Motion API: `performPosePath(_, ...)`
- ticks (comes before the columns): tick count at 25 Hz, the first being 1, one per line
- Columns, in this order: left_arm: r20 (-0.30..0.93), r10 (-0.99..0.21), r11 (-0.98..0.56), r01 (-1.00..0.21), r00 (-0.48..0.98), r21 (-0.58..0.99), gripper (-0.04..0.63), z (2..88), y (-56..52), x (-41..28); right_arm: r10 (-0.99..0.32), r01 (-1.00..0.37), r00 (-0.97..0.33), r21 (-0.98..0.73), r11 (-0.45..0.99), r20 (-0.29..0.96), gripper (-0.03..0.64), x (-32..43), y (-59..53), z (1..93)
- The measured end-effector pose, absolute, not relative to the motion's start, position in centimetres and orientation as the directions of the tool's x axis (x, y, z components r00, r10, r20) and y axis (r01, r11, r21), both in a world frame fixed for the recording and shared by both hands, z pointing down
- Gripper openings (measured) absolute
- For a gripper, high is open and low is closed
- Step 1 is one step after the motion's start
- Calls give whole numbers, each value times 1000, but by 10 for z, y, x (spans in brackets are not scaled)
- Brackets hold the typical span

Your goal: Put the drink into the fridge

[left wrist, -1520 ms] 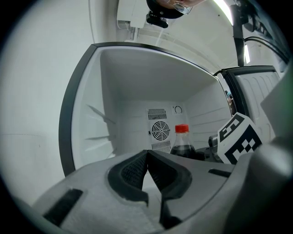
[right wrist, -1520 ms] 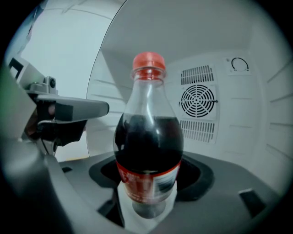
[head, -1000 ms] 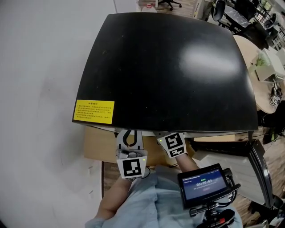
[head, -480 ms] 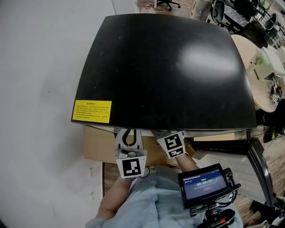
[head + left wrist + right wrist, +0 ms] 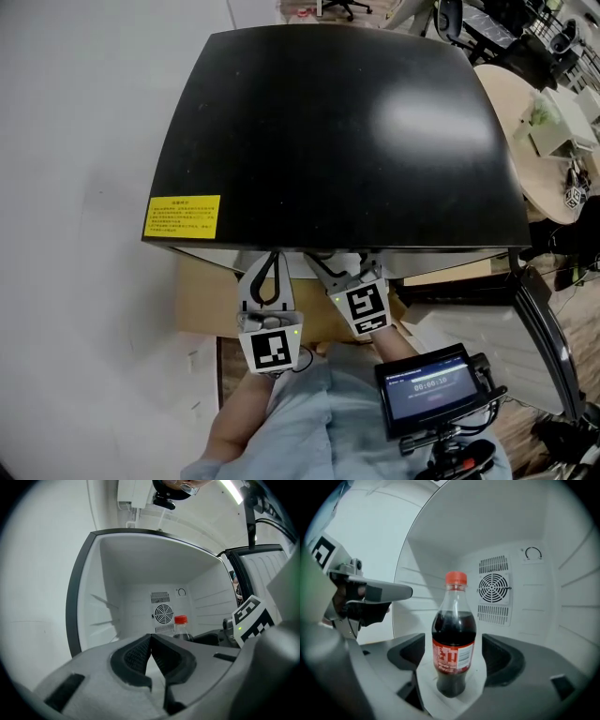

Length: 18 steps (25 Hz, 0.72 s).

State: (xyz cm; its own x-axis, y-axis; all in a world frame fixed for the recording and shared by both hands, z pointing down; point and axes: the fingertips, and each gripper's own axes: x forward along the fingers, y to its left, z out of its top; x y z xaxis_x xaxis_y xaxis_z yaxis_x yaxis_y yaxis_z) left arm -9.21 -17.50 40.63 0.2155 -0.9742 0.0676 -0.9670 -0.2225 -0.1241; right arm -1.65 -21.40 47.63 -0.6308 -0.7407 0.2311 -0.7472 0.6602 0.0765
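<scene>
Nearest, a light blue shirt [image 5: 319, 422] and a small screen unit [image 5: 431, 389] are seen at the person's chest. Ahead of them both tongs are held out under the black top of the fridge [image 5: 337, 141], on whose front left corner a yellow sticker [image 5: 182, 217] is fixed. The left tongs [image 5: 150, 641] are seen pressed together at their tips, with nothing between them. The right tongs [image 5: 457, 654] are spread wide and have just been opening. The drink [image 5: 453, 634], a red-capped bottle of dark liquid, is framed between the two pads, but a gap is left on either side and it is touched by neither. The bottle is stood upright on the white fridge floor [image 5: 425, 684]; how near the front edge it stands cannot be told. Beyond it a round fan grille [image 5: 493, 588] is set in the back wall.

The placing is judged to be done: the drink is inside and let go. Left, by this judgement, are the right tongs to be drawn back without the bottle being knocked, and the door [image 5: 265, 569], seen open at the right, to be shut.
</scene>
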Motion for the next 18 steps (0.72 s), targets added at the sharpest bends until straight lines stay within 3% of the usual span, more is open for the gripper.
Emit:
performPosePath(7, 51, -976, -217, -969, 212, -118, 9, 400, -160, -88, -793, -794, -584, 80, 602, 173, 343, 0, -185, 453)
performPosePath(18, 25, -975, -222, -968, 220, -117, 9, 388, -140, -87, -795, -795, -600, 43, 605, 96, 103, -7, -143, 418)
